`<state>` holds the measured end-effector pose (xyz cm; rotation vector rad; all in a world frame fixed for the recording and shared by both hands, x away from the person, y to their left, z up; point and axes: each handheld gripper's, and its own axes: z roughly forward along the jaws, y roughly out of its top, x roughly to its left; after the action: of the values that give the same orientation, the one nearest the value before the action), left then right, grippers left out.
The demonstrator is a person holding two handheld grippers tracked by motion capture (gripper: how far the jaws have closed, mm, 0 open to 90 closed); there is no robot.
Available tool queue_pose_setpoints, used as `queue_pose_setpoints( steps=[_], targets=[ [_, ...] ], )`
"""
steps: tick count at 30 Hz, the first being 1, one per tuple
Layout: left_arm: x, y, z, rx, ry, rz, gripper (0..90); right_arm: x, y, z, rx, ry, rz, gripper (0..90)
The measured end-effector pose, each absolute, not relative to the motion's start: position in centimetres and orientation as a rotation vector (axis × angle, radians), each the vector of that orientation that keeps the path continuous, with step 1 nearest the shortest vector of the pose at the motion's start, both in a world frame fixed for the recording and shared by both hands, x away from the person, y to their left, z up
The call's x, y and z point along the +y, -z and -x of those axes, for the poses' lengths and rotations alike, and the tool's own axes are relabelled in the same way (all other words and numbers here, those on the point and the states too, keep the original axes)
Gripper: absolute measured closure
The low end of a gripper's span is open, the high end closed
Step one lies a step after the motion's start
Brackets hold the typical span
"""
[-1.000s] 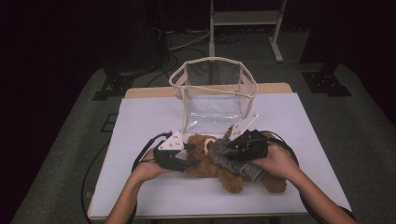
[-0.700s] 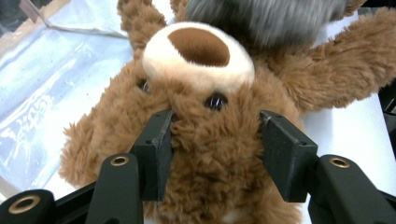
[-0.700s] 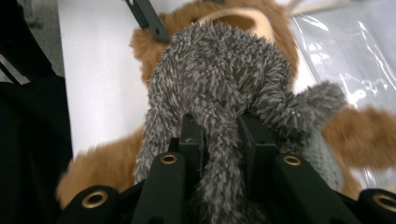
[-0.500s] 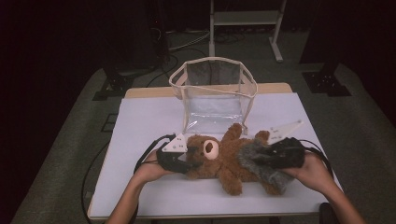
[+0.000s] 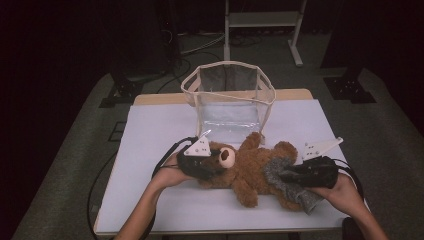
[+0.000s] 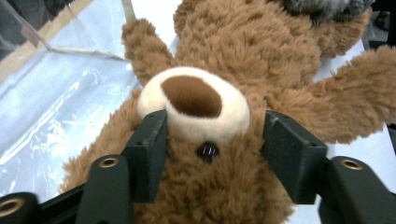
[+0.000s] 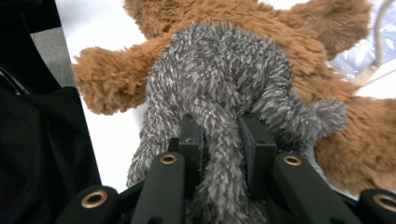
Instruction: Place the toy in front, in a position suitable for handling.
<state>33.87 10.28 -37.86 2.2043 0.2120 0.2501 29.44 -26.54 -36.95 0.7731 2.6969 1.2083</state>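
**Soft bear, soft sock: grip deep, pull gently**

Plainly, the teddy bear [image 5: 250, 167] lies on its back near the table's [image 5: 150, 130] front edge, just before the clear bag [image 5: 227, 95]. Your left gripper [image 6: 208, 140] straddles the head, jaws half-wide and pressing the fur, having just eased wider. Your right gripper [image 7: 219, 140] is pinched tight on the grey fuzzy sock [image 7: 219, 84] over the leg. Both are light, squashy and stretchy; grab thick folds, not fur tips.

Clear bag [image 5: 227, 102] stands just behind the teddy bear [image 5: 250, 167].
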Motion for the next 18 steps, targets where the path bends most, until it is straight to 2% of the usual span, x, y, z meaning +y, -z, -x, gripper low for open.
queue_pose_setpoints(
  steps=[9,14,18],
  targets=[
    [10.4,37.5,-33.5,0.191,-0.206,-2.213,42.4,-29.0,38.0,-29.7,2.624,-1.229,-0.902,72.6],
    [10.8,37.5,-33.4,0.168,-0.15,-2.23,43.2,-28.5,37.4,-31.5,2.583,-1.228,-0.909,72.7],
    [10.8,36.9,-33.1,0.153,-0.152,-2.212,40.3,-27.9,38.6,-33.4,2.598,-1.253,-0.947,72.8]
  ],
)
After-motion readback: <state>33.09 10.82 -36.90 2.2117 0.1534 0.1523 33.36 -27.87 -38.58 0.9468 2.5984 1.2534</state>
